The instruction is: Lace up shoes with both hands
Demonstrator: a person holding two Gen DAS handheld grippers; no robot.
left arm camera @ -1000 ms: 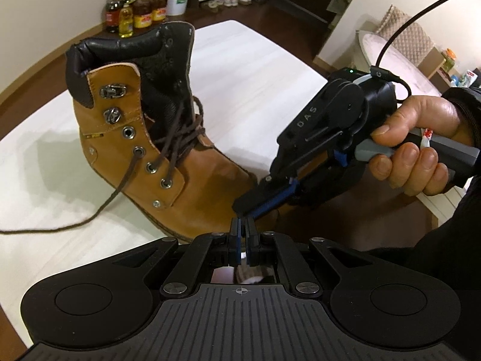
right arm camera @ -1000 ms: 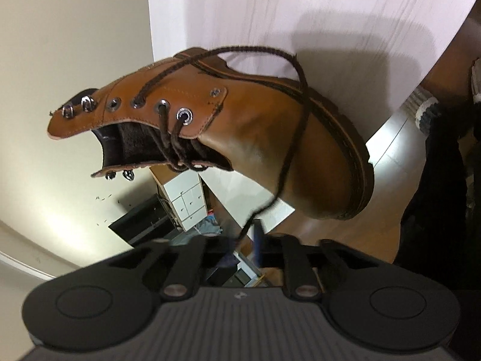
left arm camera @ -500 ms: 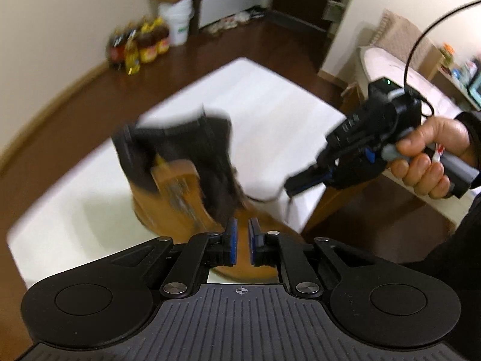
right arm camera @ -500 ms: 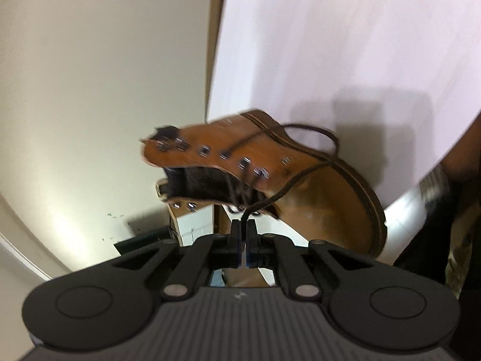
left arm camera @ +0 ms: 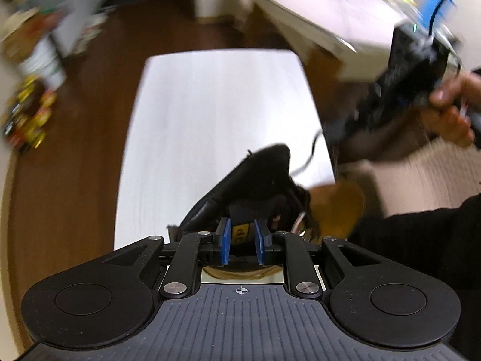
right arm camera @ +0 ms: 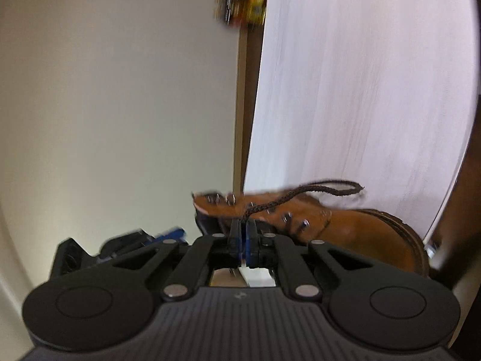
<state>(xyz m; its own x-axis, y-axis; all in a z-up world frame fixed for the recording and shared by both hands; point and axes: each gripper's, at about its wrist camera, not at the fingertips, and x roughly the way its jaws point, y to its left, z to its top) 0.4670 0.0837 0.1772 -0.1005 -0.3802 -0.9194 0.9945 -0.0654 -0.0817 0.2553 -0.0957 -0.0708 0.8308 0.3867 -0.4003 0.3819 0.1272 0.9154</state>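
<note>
Between the pads of your right gripper (right arm camera: 243,234) the brown lace (right arm camera: 303,194) is clamped, and it runs back to the eyelets of the boot (right arm camera: 354,228). Your left gripper (left arm camera: 243,242) has just been opening; its jaws stand apart over the boot's dark collar and hold nothing. Pull the lace gently and straight, I think, and steady the boot. It lies on the white table (left arm camera: 216,105), above a dark wooden floor (left arm camera: 75,162).
</note>
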